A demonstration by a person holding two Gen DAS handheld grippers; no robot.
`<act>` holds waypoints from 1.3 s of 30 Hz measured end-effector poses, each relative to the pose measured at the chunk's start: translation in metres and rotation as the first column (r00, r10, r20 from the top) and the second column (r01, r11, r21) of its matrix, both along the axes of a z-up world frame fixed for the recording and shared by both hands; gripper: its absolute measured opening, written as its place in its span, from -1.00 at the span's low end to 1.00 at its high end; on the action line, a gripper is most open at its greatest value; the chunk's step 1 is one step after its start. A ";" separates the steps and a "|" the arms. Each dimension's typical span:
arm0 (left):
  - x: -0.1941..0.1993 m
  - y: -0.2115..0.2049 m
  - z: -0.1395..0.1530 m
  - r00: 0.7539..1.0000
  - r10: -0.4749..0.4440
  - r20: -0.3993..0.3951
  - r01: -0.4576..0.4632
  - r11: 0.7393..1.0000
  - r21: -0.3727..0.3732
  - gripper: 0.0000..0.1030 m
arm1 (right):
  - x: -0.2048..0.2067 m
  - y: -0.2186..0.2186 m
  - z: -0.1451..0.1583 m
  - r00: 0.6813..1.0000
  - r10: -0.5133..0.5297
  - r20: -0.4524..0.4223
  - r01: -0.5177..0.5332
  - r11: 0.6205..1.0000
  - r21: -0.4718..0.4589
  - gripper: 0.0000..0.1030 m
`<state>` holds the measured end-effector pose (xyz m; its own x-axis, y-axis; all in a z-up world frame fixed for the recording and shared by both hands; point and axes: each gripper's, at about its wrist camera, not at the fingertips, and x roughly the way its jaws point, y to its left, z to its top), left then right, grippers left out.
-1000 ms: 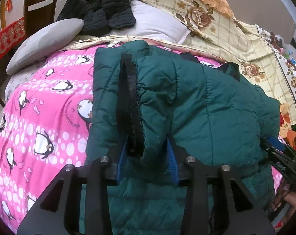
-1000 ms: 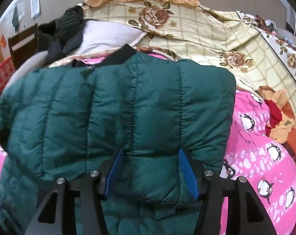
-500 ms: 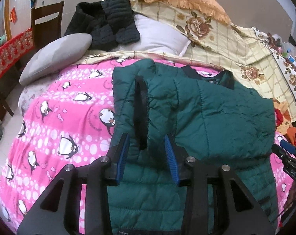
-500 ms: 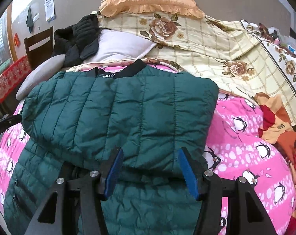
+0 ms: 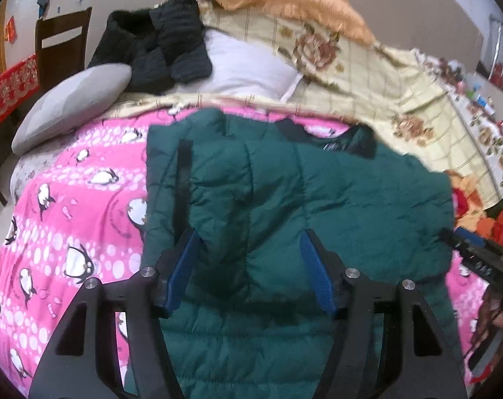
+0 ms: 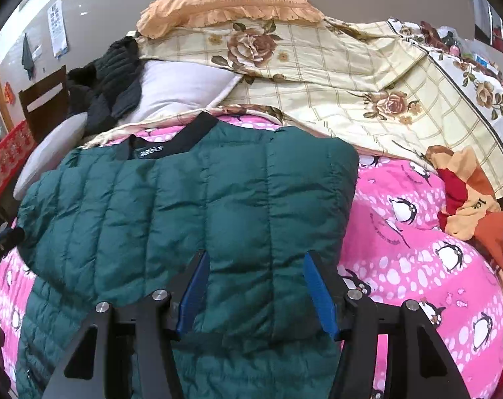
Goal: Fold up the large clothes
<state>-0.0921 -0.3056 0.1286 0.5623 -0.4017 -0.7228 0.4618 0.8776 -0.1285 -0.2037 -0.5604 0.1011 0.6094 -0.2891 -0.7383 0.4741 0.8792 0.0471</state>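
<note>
Dark green quilted puffer jacket (image 5: 284,206) lies on pink penguin-print quilt (image 5: 78,219), upper half folded down over lower half, black collar (image 6: 171,139) at far edge. Left gripper (image 5: 248,266) fingers spread wide over near fold, gripping nothing. Right gripper (image 6: 254,286) likewise wide apart, empty. Black padded garment (image 5: 155,50) on white pillow (image 5: 245,69), far left.
</note>
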 end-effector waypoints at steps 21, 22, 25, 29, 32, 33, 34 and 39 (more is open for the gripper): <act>0.015 -0.013 -0.036 0.999 0.032 0.029 -0.035 0.995 0.096 0.24 | 0.003 -0.008 -0.019 1.000 0.011 0.017 -0.011 0.999 0.052 0.13; 0.010 -0.009 -0.033 0.999 0.036 0.033 -0.039 0.995 0.091 0.24 | -0.006 -0.009 -0.014 0.999 0.011 0.041 -0.015 0.996 0.085 0.13; -0.003 -0.001 -0.024 0.998 0.031 0.054 -0.036 0.995 0.091 0.24 | -0.030 -0.007 -0.001 0.998 0.020 0.057 -0.027 0.992 0.120 0.14; -0.020 0.010 -0.011 0.997 0.024 0.076 -0.030 0.996 0.083 0.24 | -0.058 0.003 0.019 0.998 0.051 0.041 -0.054 0.996 0.075 0.29; -0.032 0.018 -0.003 0.996 0.018 0.087 -0.025 0.997 0.074 0.24 | -0.075 0.008 0.026 0.998 0.045 0.045 -0.048 0.997 0.068 0.36; -0.034 0.020 -0.002 0.996 0.019 0.088 -0.025 0.997 0.072 0.24 | -0.081 0.010 0.027 0.998 0.049 0.049 -0.052 0.996 0.073 0.36; -0.039 0.024 0.001 0.996 0.019 0.089 -0.025 0.997 0.067 0.24 | -0.086 0.013 0.028 0.997 0.053 0.053 -0.057 0.995 0.083 0.36; -0.062 0.039 0.011 0.995 0.012 0.099 -0.018 0.998 0.063 0.24 | -0.109 0.033 0.022 0.995 0.093 0.026 -0.095 0.989 0.110 0.36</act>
